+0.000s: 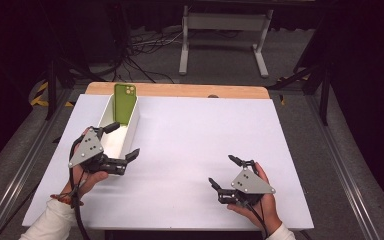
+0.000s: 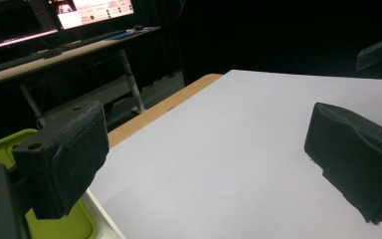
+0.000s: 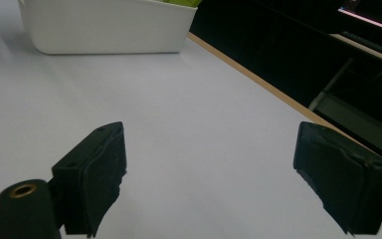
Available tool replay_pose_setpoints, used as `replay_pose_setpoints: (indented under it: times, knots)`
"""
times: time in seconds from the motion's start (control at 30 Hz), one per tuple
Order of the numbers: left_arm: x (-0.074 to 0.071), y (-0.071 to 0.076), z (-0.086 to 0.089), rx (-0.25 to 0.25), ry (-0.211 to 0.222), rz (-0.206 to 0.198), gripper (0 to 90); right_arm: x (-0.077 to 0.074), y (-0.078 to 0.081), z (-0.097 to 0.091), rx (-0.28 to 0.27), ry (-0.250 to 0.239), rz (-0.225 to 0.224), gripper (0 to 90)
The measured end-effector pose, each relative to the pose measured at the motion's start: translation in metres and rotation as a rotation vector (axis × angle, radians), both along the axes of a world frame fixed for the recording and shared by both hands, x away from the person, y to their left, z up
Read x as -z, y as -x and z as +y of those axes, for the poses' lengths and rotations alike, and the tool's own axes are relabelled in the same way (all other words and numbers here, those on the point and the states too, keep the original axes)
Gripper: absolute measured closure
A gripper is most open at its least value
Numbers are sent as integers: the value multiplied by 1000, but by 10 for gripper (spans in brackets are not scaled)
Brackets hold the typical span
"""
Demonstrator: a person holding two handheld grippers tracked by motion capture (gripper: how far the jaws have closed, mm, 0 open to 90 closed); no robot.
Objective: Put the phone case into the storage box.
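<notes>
A green phone [image 1: 124, 102] leans upright against the far end of a long white bin [image 1: 132, 125] at the table's left. My left gripper [image 1: 122, 140] is open at the bin's near right side, one jaw over the bin and the other over the table. In the left gripper view the left gripper [image 2: 209, 164] holds nothing; the green phone [image 2: 67, 226] and the bin's rim [image 2: 104, 221] show beside the left jaw. My right gripper [image 1: 224, 171] is open and empty over the table's front right. The right gripper [image 3: 214, 174] faces the white bin [image 3: 104, 25] far off.
The white table top [image 1: 195, 135] has a wooden strip [image 1: 190, 90] along its far edge. Beyond it on the floor stand a white stand's legs [image 1: 222, 45] and cables. A desk with a lit screen [image 2: 94, 10] shows in the left gripper view.
</notes>
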State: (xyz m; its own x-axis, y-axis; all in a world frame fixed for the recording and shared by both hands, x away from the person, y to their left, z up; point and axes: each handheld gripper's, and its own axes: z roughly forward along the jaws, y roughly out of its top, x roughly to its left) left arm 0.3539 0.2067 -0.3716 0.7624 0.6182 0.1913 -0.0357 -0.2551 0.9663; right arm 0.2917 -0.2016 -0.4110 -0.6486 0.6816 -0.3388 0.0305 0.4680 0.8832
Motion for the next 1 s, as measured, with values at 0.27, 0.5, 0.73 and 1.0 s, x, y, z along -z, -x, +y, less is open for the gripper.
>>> replay_pose_setpoints:
  times: [0.27,0.5,0.73,1.0]
  knots:
    - [4,9,-4,31,-6,-13,45,-1,0,-1,1,-4,2,140]
    - [9,13,-7,38,-20,-6,45,0,0,1,-5,8,7,139]
    - [16,18,-9,33,-24,-5,48,0,0,1,-3,8,8,138]
    - [19,24,-12,48,-41,-9,48,0,0,1,-2,15,6,138]
